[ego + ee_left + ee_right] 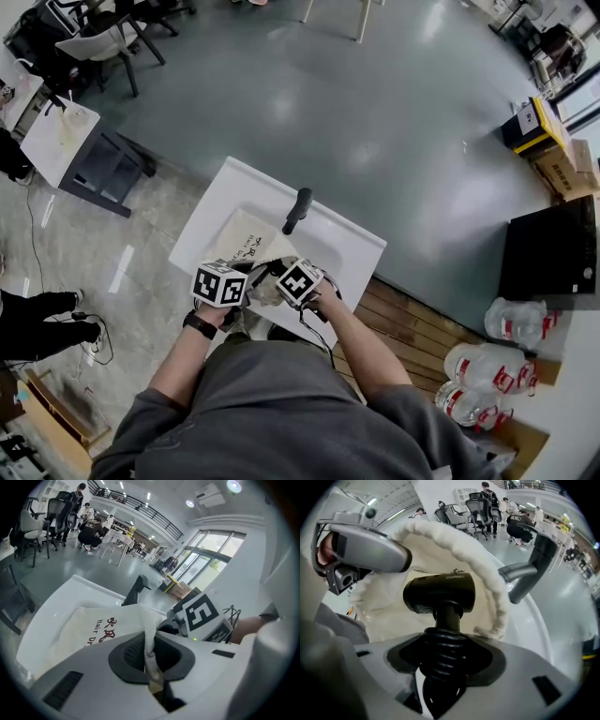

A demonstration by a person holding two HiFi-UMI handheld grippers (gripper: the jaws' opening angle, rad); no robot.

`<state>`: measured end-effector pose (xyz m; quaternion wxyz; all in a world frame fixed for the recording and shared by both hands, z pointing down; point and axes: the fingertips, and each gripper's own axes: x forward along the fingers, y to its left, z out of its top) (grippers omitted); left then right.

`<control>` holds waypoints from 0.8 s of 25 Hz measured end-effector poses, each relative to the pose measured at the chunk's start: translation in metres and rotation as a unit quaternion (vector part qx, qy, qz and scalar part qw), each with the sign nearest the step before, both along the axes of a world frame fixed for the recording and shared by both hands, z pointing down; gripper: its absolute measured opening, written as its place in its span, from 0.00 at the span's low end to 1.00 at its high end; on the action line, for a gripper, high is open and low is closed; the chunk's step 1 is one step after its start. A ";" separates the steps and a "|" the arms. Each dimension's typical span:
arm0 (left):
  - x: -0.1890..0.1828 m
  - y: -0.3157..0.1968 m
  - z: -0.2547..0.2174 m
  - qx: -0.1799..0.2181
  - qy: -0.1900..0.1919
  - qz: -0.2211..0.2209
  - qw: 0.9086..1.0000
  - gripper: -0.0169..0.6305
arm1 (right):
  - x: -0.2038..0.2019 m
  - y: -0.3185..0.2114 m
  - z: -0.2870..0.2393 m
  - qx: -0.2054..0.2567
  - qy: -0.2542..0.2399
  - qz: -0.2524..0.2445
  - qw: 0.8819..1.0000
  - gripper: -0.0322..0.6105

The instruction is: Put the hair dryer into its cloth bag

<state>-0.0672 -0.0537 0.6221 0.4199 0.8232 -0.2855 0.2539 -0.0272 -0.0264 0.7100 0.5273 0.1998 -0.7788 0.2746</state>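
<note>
Hair dryer (pixel 298 210) first: its dark body lies on the white desk (pixel 352 246), just beyond the far edge of the cloth bag (pixel 105 625), and no part of the body is in the bag yet.

The fingers (pixel 401 660) of the right gripper (pixel 443 653) stand well apart but are not empty. They clamp a thick bundle of coiled cord (pixel 443 663). From the bundle a short neck leads to a black plug block (pixel 439 592), which points into the bag's open mouth. The thick cream rim arches over and around the block. Whether the block has crossed the rim or sits just at it, I cannot tell.

The fingers (pixel 126 656) of the left gripper (pixel 151 657) are pressed together on a fold of the bag's edge. They lift it so the mouth gapes toward the right gripper. The rest of the bag, printed in red, lies flat on the desk behind.

The step in hand looks like feeding the cord and plug in ahead of the dryer itself.

The next move probably calls for:
- pushing the bundle deep enough that it stays when let go;
- keeping the left pinch steady so the mouth does not sag shut;
- freeing the right gripper to fetch the dryer body from beyond the bag.

One risk is the cord uncoiling and catching on the rim.
</note>
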 end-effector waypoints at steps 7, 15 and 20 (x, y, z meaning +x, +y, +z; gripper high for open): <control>0.013 -0.001 -0.006 -0.009 0.029 0.006 1.000 0.04 | 0.003 0.005 0.014 -0.064 0.002 0.044 0.997 0.44; 0.014 0.000 -0.014 -0.026 0.076 0.000 0.997 0.04 | 0.002 0.010 0.024 -0.085 0.003 0.035 0.996 0.44; 0.013 -0.005 -0.024 -0.041 0.138 -0.016 0.989 0.04 | -0.002 0.017 0.027 -0.110 0.000 0.027 0.994 0.44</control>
